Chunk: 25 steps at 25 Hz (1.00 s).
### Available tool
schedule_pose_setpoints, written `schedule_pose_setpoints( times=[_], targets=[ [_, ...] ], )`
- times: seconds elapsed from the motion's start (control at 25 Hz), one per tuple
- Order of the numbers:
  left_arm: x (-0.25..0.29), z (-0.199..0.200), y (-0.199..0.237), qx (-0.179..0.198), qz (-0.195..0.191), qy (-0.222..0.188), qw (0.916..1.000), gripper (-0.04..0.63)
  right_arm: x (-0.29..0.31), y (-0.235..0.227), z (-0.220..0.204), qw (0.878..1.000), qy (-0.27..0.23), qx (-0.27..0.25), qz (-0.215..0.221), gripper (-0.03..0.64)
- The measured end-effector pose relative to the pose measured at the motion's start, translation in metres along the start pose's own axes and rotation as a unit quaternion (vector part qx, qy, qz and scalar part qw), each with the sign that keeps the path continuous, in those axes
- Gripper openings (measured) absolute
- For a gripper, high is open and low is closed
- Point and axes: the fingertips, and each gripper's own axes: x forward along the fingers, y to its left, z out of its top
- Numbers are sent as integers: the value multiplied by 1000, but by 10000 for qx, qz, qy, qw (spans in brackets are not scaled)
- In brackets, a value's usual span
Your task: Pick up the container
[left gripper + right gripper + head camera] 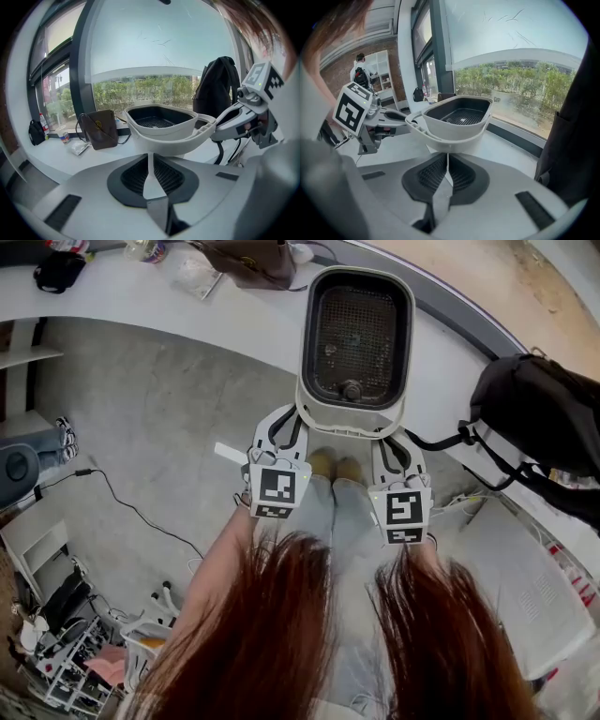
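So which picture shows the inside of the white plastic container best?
The head view. It looks straight down into the white plastic container, so its whole black mesh floor shows. The left and right gripper views see it low from the side: mostly outer wall, only part of the mesh.

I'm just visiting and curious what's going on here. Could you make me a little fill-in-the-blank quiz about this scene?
The white container is gripped at its near rim by ____ grippers, the left gripper and the right gripper.
Its inside is coloured ____.
The handbag on the counter is ____.
The black backpack lies at the person's ____ side.
Missing words: two; black; brown; right.
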Motion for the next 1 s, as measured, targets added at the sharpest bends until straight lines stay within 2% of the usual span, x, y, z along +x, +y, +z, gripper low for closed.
schedule_pose_setpoints(
  times=[0.2,0.48,0.72,1.0],
  targets=[
    [-4,4,-1,252,16,-30,9997,36,-7,-1,10,10000,-13,40,-38,26],
    [-13,24,8,362,235,-184,9989,69,-13,-8,26,9998,-70,118,-125,26],
    [-19,43,9,833,353,-387,9951,88,-16,-17,38,9993,-219,168,-237,26],
    [-30,65,15,1164,561,-542,9901,110,-26,-23,57,9988,-254,206,-354,26]
  ],
)
